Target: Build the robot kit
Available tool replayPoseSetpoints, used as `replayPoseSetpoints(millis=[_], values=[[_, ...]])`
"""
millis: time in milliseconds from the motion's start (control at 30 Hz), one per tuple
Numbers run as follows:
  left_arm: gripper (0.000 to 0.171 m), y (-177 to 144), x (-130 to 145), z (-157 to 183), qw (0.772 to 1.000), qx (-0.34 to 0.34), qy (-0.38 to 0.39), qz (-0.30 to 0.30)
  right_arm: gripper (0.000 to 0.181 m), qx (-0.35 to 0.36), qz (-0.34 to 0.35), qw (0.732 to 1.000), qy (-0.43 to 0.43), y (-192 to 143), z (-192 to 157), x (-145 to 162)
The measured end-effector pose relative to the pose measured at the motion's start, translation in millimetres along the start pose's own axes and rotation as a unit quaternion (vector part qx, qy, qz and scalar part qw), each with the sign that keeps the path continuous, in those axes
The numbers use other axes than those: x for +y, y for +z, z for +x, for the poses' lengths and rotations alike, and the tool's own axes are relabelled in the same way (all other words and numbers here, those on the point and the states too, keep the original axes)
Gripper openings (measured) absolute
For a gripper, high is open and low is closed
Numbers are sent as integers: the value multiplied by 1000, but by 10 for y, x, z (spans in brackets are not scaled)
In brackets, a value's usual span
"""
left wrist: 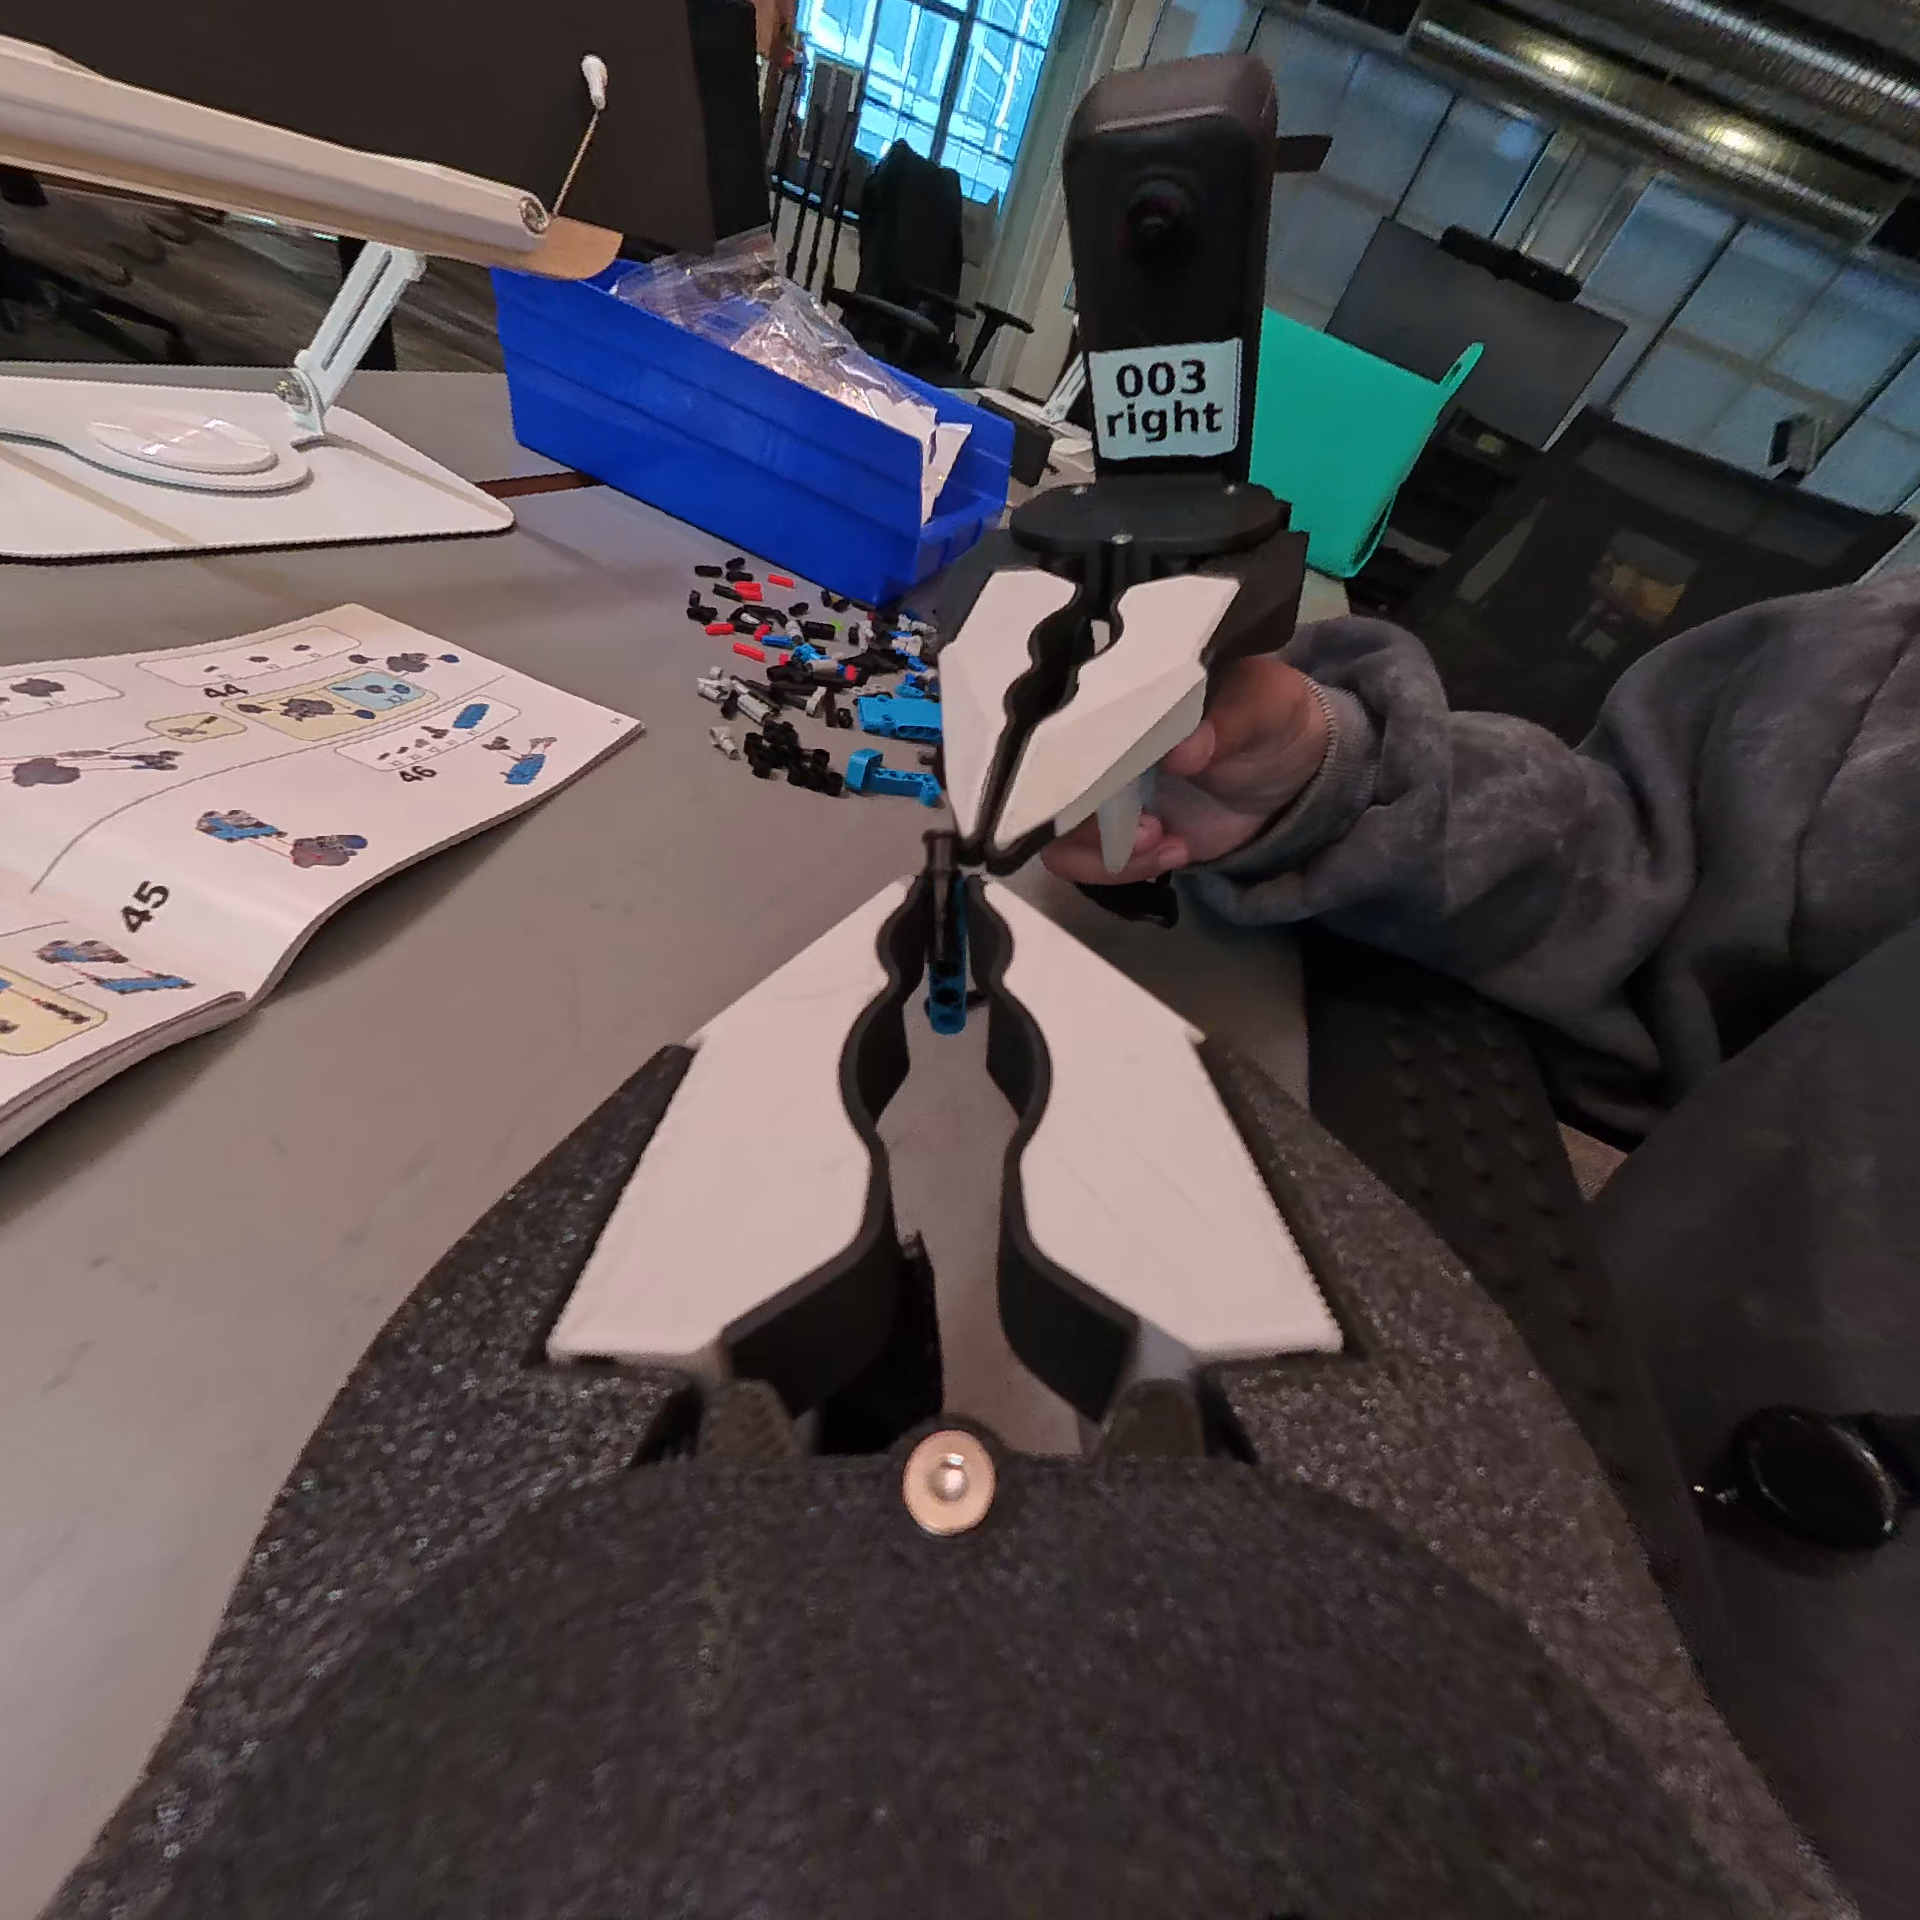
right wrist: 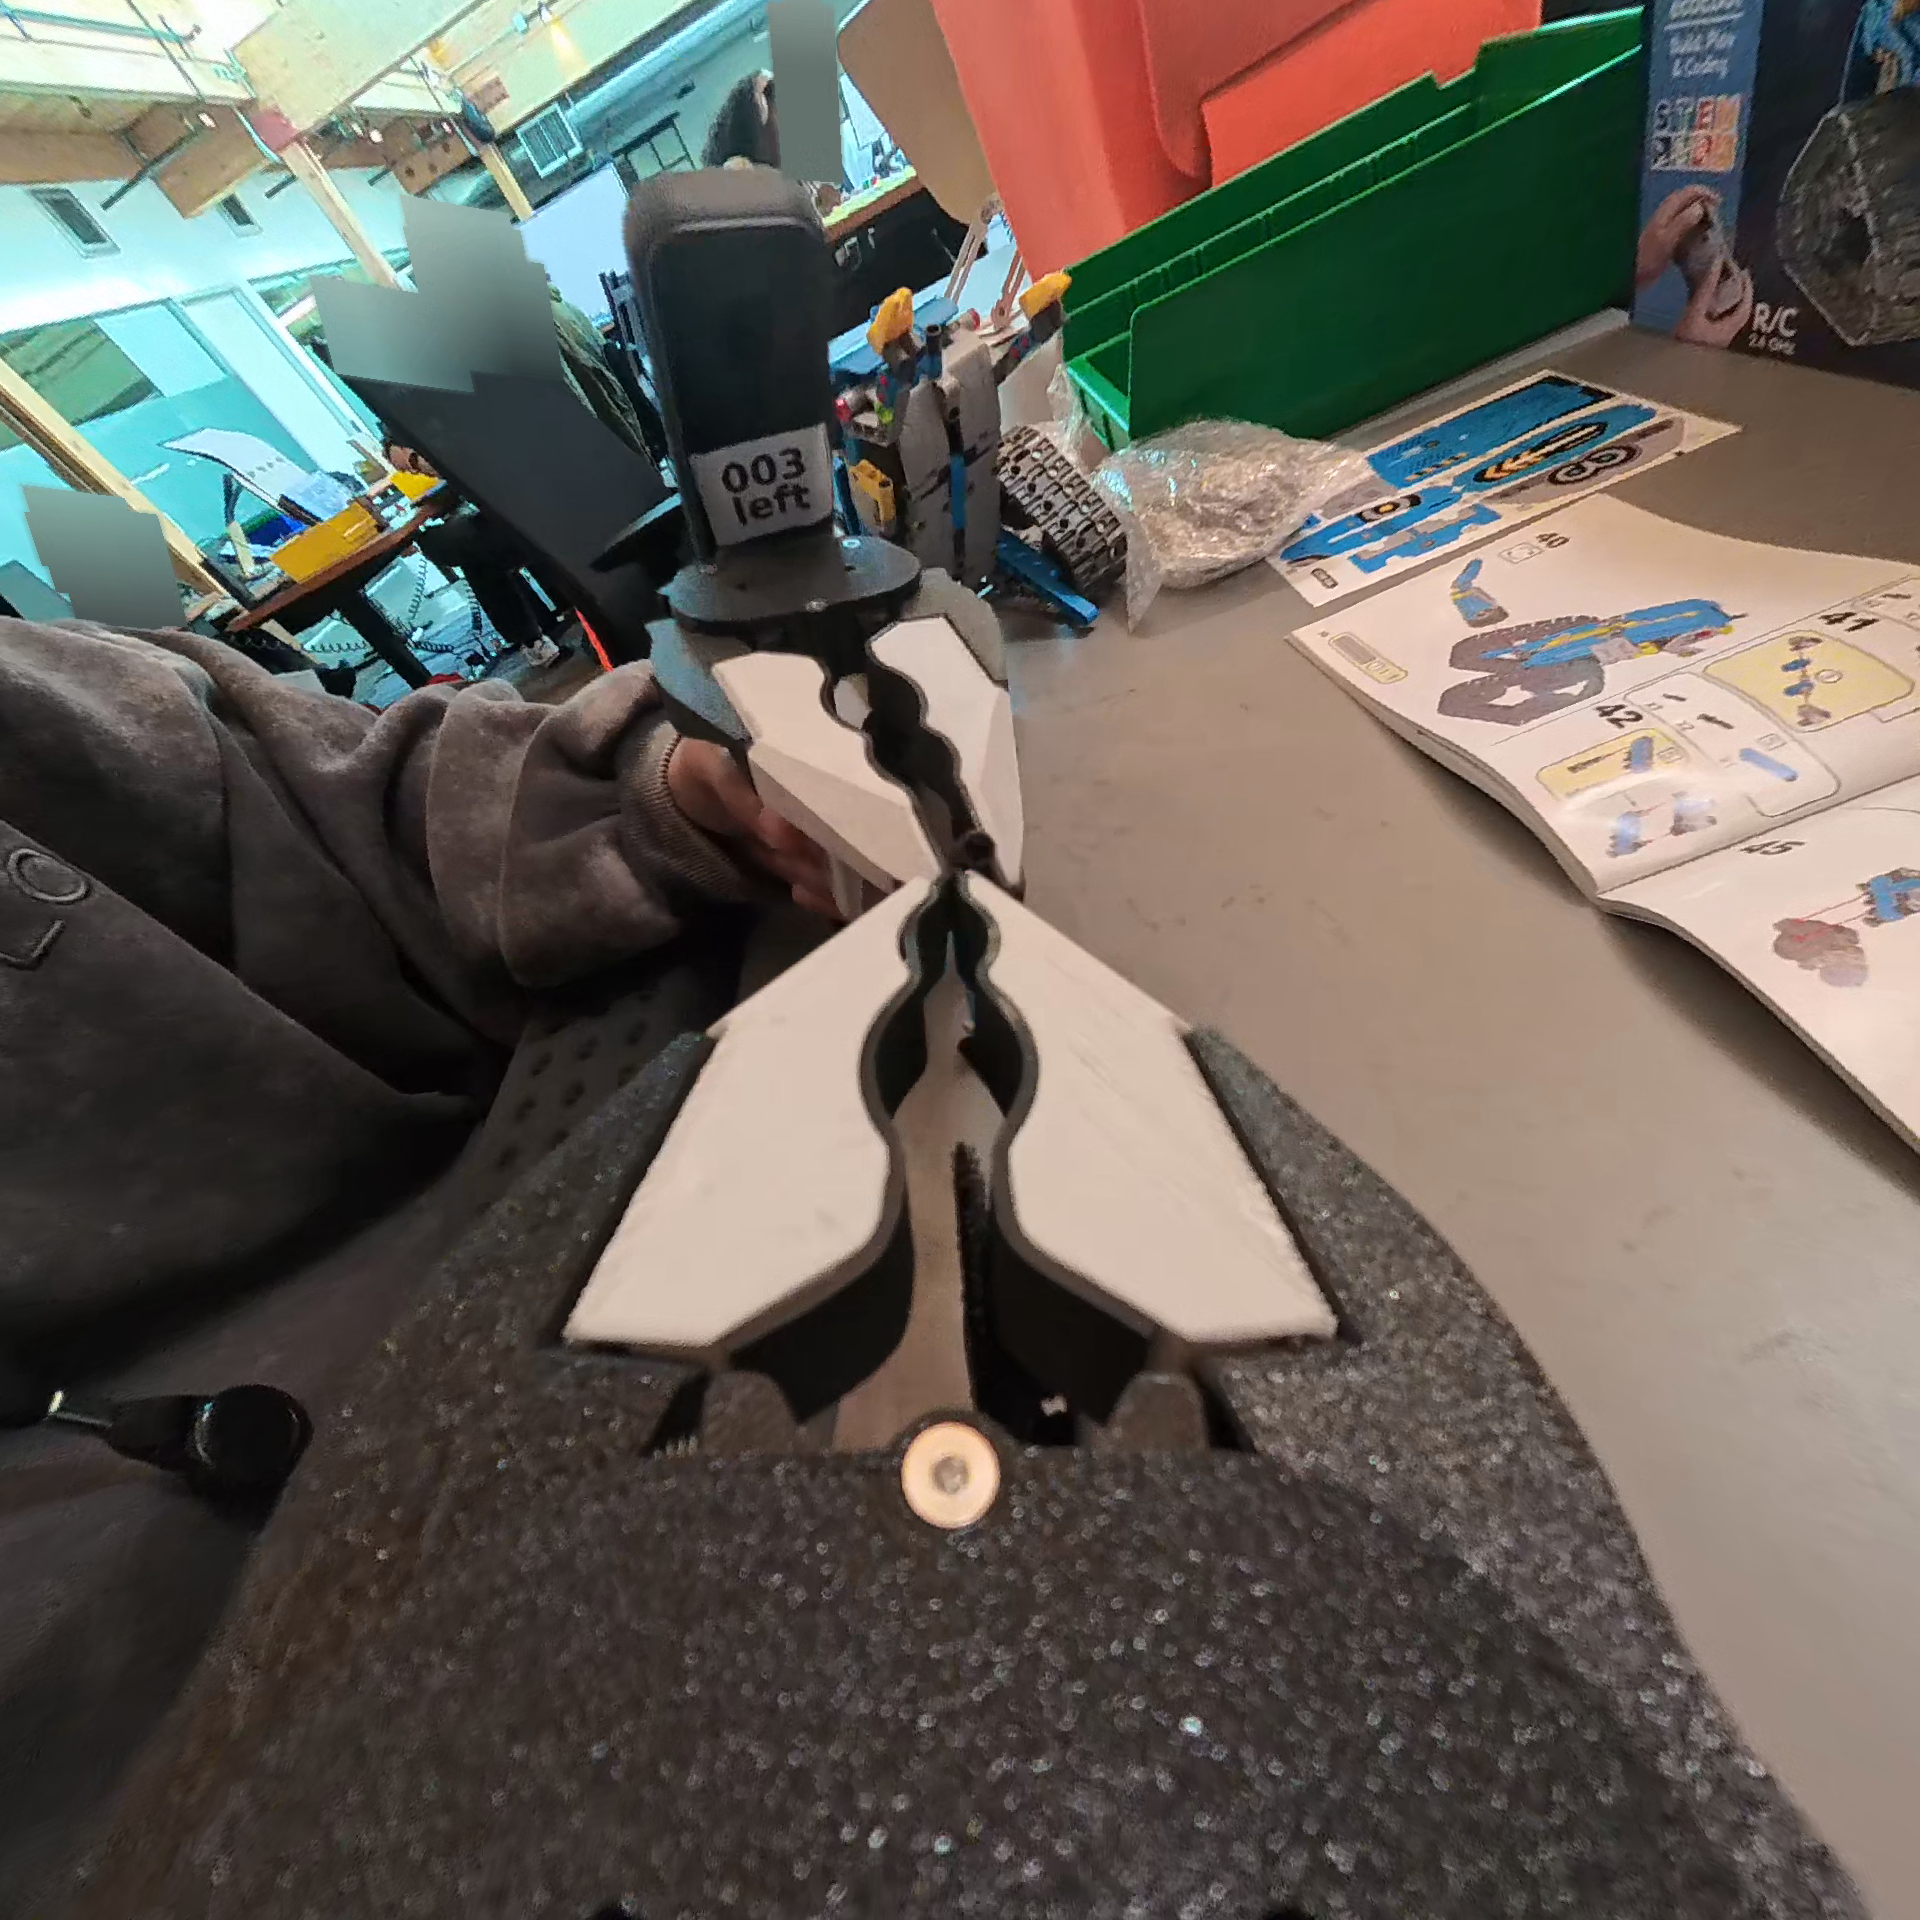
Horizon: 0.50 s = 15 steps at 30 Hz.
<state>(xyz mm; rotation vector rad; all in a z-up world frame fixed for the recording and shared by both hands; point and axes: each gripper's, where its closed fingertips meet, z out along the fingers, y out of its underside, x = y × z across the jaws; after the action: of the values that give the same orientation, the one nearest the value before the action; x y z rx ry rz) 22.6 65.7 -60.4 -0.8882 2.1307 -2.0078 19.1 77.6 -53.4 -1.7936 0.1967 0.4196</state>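
My left gripper (left wrist: 940, 883) is shut on a blue beam (left wrist: 948, 987) with holes, held upright above the grey table (left wrist: 499, 1091). A black pin (left wrist: 938, 862) runs along the beam and sticks out above the fingertips. My right gripper (left wrist: 977, 852) faces it tip to tip, shut, with its tips beside the pin's head; nothing shows between its pads. In the right wrist view my right gripper (right wrist: 951, 888) is shut, and the left gripper (right wrist: 961, 857) meets it with the pin's head (right wrist: 975, 850) at its tips. A sliver of the blue beam (right wrist: 971, 1003) shows below.
An open instruction booklet (left wrist: 260, 790) lies at the left, with a pile of small parts (left wrist: 810, 686) and a blue bin (left wrist: 727, 416) behind. The right wrist view shows a booklet (right wrist: 1662, 748), green bin (right wrist: 1351, 281), half-built model (right wrist: 956, 457) and plastic bag (right wrist: 1216, 488). The tips of both grippers are at nearly the same place.
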Motion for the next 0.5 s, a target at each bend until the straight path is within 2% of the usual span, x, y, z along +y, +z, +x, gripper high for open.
replayPoseSetpoints(millis=[333, 500], values=[[6, 42, 145, -72, 997, -39, 51, -45, 5, 42, -41, 998, -7, -44, 213, 165], [6, 80, 261, -118, 990, -65, 91, -82, 12, 36, -40, 999, -2, -57, 219, 167]])
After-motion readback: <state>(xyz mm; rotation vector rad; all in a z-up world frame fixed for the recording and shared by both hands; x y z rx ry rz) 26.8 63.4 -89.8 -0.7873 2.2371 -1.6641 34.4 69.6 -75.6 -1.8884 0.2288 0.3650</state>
